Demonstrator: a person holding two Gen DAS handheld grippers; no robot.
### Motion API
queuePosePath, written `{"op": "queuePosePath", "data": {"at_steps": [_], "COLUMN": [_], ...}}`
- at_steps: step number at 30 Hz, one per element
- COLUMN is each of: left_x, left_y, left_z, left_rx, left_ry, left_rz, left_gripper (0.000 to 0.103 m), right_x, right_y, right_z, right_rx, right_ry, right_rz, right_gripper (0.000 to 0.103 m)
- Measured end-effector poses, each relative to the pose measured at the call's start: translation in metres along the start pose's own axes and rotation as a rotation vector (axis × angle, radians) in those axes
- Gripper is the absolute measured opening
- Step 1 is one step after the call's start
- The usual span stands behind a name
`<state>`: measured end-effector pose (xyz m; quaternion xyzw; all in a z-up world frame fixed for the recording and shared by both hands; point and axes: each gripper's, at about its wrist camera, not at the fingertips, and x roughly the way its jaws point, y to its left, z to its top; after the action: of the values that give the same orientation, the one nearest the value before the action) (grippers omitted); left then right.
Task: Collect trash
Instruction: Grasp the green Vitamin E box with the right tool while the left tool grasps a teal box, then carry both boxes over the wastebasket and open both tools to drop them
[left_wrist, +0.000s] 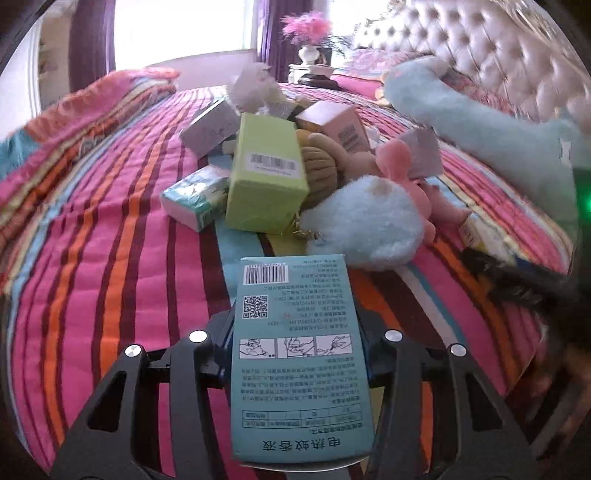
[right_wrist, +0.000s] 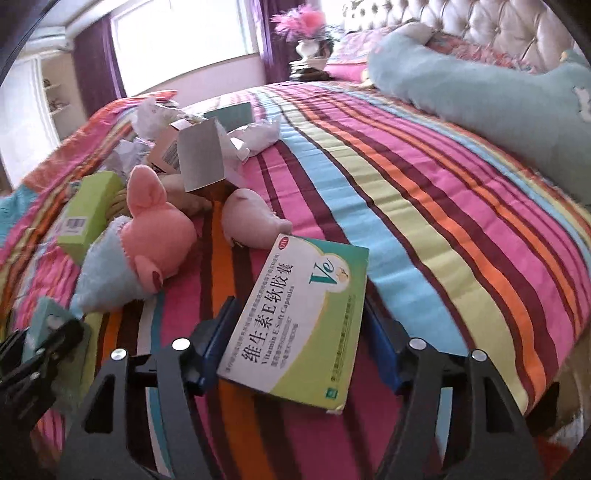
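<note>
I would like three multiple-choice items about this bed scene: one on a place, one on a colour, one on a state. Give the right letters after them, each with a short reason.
1. Where does the lime-green box lie?
A. on the striped bedspread, in the pile of boxes and plush toys
B. on the nightstand beside the vase
C. on the floor

2. What colour is the box with the QR code between the left gripper's jaws?
A. red
B. teal
C. black

3. What is the state of the right gripper?
A. open and empty
B. shut with nothing in it
C. holding the Vitamin E box

Answers: 1 A, it rests on the bedspread against the toys; 2 B, its printed face is teal; 3 C, the box sits between the blue pads.
</note>
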<state>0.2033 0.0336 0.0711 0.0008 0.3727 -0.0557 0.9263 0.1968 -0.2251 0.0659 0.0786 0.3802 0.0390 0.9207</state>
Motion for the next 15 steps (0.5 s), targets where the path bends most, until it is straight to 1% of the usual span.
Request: {"op": "queuePosePath", "data": {"at_steps": [2, 4, 5, 6, 7, 8, 9, 10, 12, 13, 14, 15], "left_x": [-0.006, -0.023, -0.037, -0.059, -0.073, -0.09, -0.113, -0.125, -0.148, -0.156, -0.155, -0.147], "left_y": [-0.001, -0.002, -0.005, -0.009, -0.013, -0.017, -0.023, -0.026, -0.036, -0.044, -0.048, -0.053], "left_z": [0.001, 0.0, -0.001, -0.007, -0.012, -0.021, -0.036, -0.047, -0.08, -0.108, -0.124, -0.152], "left_rx": [-0.008, -0.011, -0.002, 0.022, 0.038, 0.05, 0.06, 0.067, 0.073, 0.069, 0.06, 0.038], "left_ry": [-0.008, -0.039, -0.061, -0.095, -0.109, -0.123, -0.138, -0.14, -0.108, -0.051, -0.01, 0.084], "left_rz": [-0.002, 0.007, 0.008, -0.004, -0.012, -0.02, -0.038, -0.054, -0.105, -0.142, -0.16, -0.197], "left_gripper": [0.049, 0.049, 0.049, 0.049, 0.049, 0.049, 0.049, 0.049, 0.049, 0.049, 0.049, 0.049], "right_x": [-0.008, -0.024, -0.034, -0.047, -0.061, -0.075, -0.09, -0.103, -0.126, -0.133, -0.137, -0.137], "right_y": [-0.01, -0.019, -0.021, -0.023, -0.024, -0.025, -0.027, -0.028, -0.028, -0.027, -0.027, -0.026], "right_z": [0.002, 0.003, 0.003, -0.001, -0.006, -0.014, -0.025, -0.04, -0.073, -0.092, -0.112, -0.135], "right_rx": [0.019, 0.028, 0.029, 0.02, 0.005, -0.02, -0.05, -0.073, -0.105, -0.113, -0.114, -0.117], "right_ry": [0.0, -0.005, -0.006, -0.006, -0.006, -0.006, 0.002, 0.016, 0.065, 0.104, 0.155, 0.214], "right_rz": [0.063, 0.121, 0.149, 0.198, 0.241, 0.276, 0.309, 0.34, 0.392, 0.413, 0.429, 0.438], "right_gripper": [0.061, 0.06, 0.06, 0.06, 0.06, 0.06, 0.06, 0.06, 0.06, 0.06, 0.06, 0.06]}}
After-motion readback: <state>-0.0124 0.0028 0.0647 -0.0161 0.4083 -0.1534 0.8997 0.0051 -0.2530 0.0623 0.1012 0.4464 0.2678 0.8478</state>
